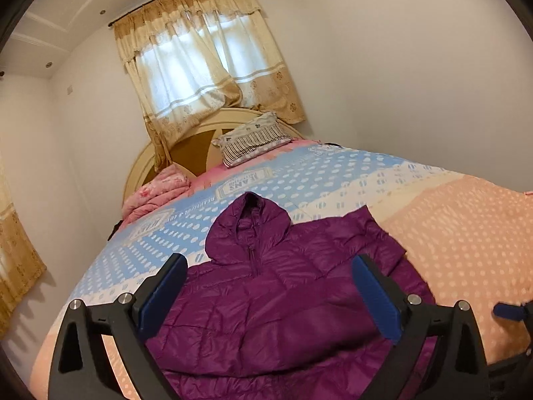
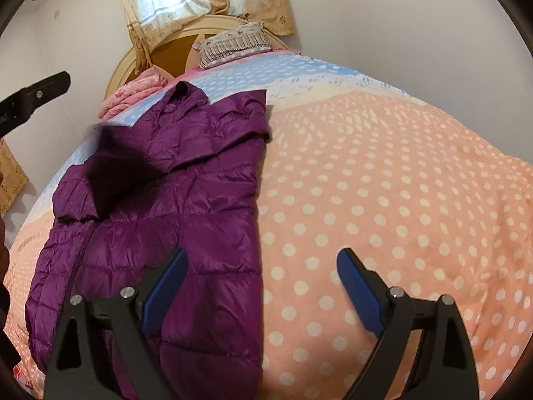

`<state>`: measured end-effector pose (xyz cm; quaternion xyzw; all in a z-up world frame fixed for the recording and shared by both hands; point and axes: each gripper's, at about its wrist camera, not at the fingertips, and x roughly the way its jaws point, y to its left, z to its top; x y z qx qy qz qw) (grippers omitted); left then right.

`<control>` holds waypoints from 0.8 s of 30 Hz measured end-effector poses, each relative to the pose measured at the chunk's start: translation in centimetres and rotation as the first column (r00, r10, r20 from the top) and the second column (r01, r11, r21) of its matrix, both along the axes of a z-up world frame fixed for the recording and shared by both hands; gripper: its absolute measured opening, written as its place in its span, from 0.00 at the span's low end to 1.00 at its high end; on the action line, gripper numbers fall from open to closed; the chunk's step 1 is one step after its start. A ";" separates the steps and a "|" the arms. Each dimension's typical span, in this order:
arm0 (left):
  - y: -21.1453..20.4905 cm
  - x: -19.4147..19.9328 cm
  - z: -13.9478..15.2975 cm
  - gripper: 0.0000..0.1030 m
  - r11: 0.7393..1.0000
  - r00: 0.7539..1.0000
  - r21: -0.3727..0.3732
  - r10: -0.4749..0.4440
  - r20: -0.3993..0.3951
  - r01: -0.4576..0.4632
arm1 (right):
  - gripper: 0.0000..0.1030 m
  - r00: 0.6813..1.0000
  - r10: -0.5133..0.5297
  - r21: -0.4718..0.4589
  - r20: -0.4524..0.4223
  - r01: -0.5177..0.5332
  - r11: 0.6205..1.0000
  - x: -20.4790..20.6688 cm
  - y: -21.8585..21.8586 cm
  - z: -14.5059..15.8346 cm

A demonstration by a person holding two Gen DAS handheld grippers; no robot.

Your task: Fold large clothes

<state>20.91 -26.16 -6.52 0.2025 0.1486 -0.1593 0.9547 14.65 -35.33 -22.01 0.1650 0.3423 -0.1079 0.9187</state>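
The left gripper [image 1: 269, 296] hangs with its jaws spread wide and nothing between them, directly above the chest of the purple puffer jacket [image 1: 266, 300], which lies zipped-side up on the bedspread [image 1: 466, 250]. In the right wrist view the right gripper [image 2: 260, 286] is likewise wide apart and empty, its left finger over the jacket's near hem and its right finger over bare pink polka-dot cover; the jacket's straight right edge runs away between the two fingers. Beyond the left gripper the jacket's hood [image 1: 248, 223] points toward the head of the bed, and one sleeve [image 1: 363, 233] is folded in across the body on the right side. In the right wrist view a dark blurred patch lies over the jacket's upper left part, and what it is cannot be told. Nothing else lies on the cover close to either gripper. Farther on, the bedspread turns from pink to blue with white dots. At the far end sit a folded pink blanket [image 1: 160, 190] to the left and a patterned pillow [image 1: 255, 138] against the rounded cream headboard [image 1: 186, 140]. Behind them a beige curtain [image 1: 206, 56] hangs over a bright window.
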 end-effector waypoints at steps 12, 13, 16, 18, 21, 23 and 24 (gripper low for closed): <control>17.0 7.6 -6.3 0.96 0.911 0.892 0.001 0.403 -0.207 -0.411 | 0.90 0.989 0.139 0.049 0.045 -0.141 0.989 5.1 3.1 3.3; 18.2 8.0 -7.2 0.96 0.894 0.869 0.007 0.437 -0.231 -0.448 | 0.90 0.986 0.159 0.053 0.042 -0.161 0.986 6.3 3.3 3.6; 21.4 9.1 -10.1 0.96 0.819 0.772 0.065 0.560 -0.301 -0.570 | 0.78 0.983 0.184 0.077 -0.009 -0.183 0.980 9.7 3.7 3.2; 23.2 9.7 -12.0 0.96 0.777 0.707 0.077 0.604 -0.368 -0.624 | 0.61 0.975 0.217 0.096 -0.055 -0.212 0.973 11.6 4.2 2.4; 24.7 9.9 -13.6 0.96 0.762 0.668 0.075 0.607 -0.429 -0.644 | 0.10 0.963 0.255 0.071 -0.085 -0.249 0.966 13.1 5.3 1.8; 25.0 9.8 -13.8 0.96 0.763 0.671 0.066 0.602 -0.433 -0.643 | 0.09 0.970 0.233 0.048 -0.065 -0.231 0.972 12.7 5.1 2.4; 25.2 9.7 -13.8 0.96 0.764 0.673 0.062 0.600 -0.432 -0.642 | 0.08 0.976 0.210 0.034 -0.054 -0.208 0.978 12.4 4.6 2.8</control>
